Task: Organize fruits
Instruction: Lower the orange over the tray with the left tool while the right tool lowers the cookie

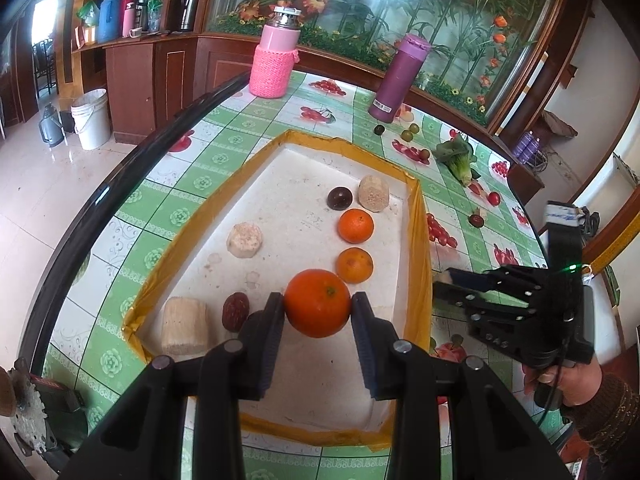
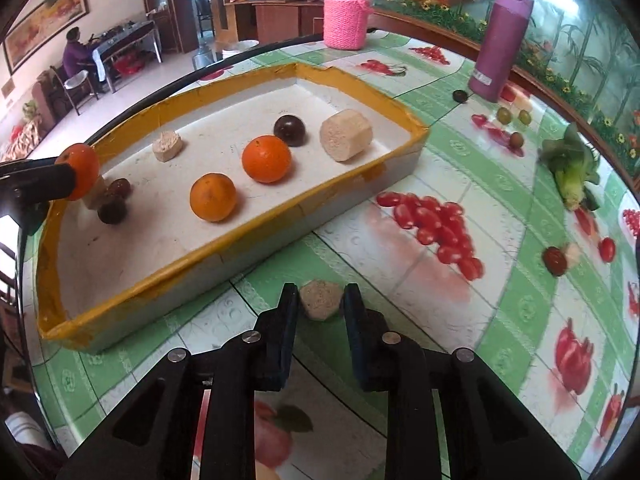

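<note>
While the left tongs (image 1: 317,303) clamped a big orange (image 1: 317,302) above the yellow-rimmed tray (image 1: 420,240), two smaller oranges (image 1: 355,225) lay inside. Right tongs (image 2: 320,301) bracketed a beige chunk (image 2: 321,300) on the counter (image 2: 460,320), seemingly gripping it.

Hidden or partial items:
- Dark fruit (image 1: 256,317): mostly behind the left gripper (image 1: 318,304) finger; kind unclear.
- Pale block (image 2: 94,196): largely covered by the large orange (image 2: 80,170) and the dates (image 2: 118,189).
- Pink flask (image 2: 347,4): top cut off by the frame edge.
- Label on the purple bottle (image 1: 382,106): print too small to read.
- Seated person (image 2: 78,58): distant, face indistinct.
- Metal object (image 1: 26,412): cropped at the edge, unidentifiable.
</note>
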Motion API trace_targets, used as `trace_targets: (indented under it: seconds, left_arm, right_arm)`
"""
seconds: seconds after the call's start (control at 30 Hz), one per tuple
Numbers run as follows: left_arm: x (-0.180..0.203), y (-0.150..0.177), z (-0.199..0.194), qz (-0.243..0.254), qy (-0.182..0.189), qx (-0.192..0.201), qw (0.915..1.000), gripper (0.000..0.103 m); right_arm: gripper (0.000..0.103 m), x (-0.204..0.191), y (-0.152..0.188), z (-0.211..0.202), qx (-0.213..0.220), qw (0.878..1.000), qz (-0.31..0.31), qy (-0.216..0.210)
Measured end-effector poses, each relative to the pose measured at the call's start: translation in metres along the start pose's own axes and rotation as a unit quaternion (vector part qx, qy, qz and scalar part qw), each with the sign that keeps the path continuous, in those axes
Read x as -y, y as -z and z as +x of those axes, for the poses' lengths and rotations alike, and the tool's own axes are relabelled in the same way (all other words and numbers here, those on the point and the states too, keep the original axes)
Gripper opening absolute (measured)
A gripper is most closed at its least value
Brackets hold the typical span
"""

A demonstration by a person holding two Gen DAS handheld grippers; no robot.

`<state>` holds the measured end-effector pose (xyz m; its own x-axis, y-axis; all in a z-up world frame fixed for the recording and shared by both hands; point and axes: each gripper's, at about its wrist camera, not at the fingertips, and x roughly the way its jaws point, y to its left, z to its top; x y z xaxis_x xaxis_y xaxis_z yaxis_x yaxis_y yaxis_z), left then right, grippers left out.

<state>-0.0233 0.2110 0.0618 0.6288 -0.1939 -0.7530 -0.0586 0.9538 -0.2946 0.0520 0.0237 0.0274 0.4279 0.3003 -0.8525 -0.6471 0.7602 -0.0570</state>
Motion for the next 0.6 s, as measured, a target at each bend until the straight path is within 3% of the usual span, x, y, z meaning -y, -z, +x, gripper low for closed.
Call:
trace_targets:
  seconds: [0.13, 0.33, 0.6]
  left_arm:
    - [-0.004, -0.002, 0.005, -0.007, -0.002, -0.002, 1.0000, 0.037]
    - [-0.008, -0.006, 0.014, -0.014, -0.008, -0.005, 0.9999, 0.037]
    - [-0.018, -0.009, 0.031, -0.025, -0.022, -0.019, 0.9993, 0.037]
  right_arm:
    - [0.023, 0.010, -0.021, -0.020, 0.029, 1.000, 0.006, -0.001]
    - [0.023, 0.001, -0.076, -0.024, 0.061, 0.997, 0.001, -0.040]
    - [0.022, -0.042, -0.124, 0.028, 0.027, 0.996, -0.035, -0.080]
